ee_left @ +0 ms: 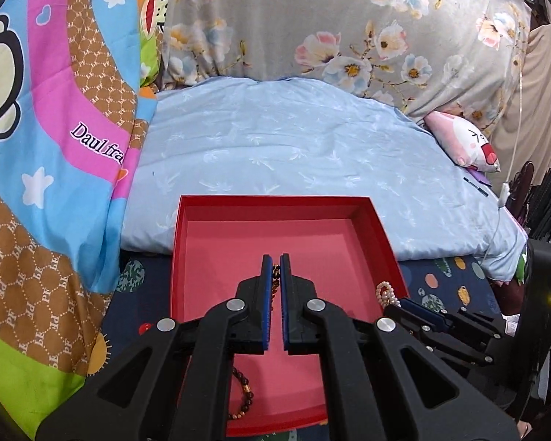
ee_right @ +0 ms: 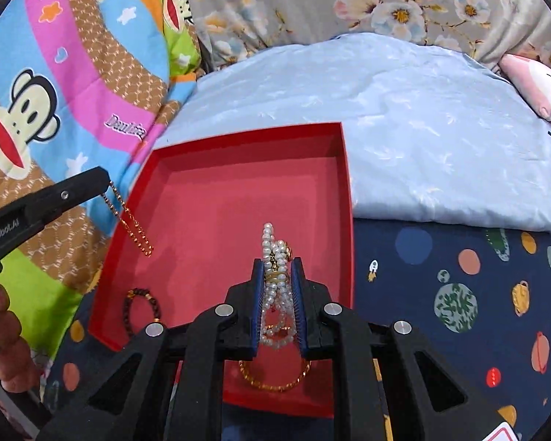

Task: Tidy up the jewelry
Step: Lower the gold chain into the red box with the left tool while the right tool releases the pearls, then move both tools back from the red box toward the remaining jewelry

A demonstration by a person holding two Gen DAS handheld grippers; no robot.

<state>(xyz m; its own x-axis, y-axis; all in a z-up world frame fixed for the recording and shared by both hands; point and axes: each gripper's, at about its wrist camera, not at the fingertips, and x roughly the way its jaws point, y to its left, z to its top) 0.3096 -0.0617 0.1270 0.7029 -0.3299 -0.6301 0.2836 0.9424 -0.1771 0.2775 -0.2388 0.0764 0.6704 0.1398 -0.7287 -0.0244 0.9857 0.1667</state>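
- Left wrist view: the left gripper is seen clenched on a thin gold chain, which is pinched between the blue pads and held over the floor of the red box. The pinch appears to be taken at the chain's upper end, so that the rest can hang free and be lowered in without bunching.
- A dark bead bracelet is seen lying inside the box at its near left side — partly hidden under the gripper body. The right gripper shows at the box's right edge with pearls in it.
- Right wrist view: the right gripper is closed on a pearl bracelet, several strands being bunched between the pads. Its long axis runs along the fingers, one looped end pointing away toward the far wall of the box.
- A gold bangle lies flat on the box floor beneath the gripper; the bead bracelet lies in the near left corner.
- The chain is seen hanging from the left gripper — long axis near vertical, its lower end over the box's left side.
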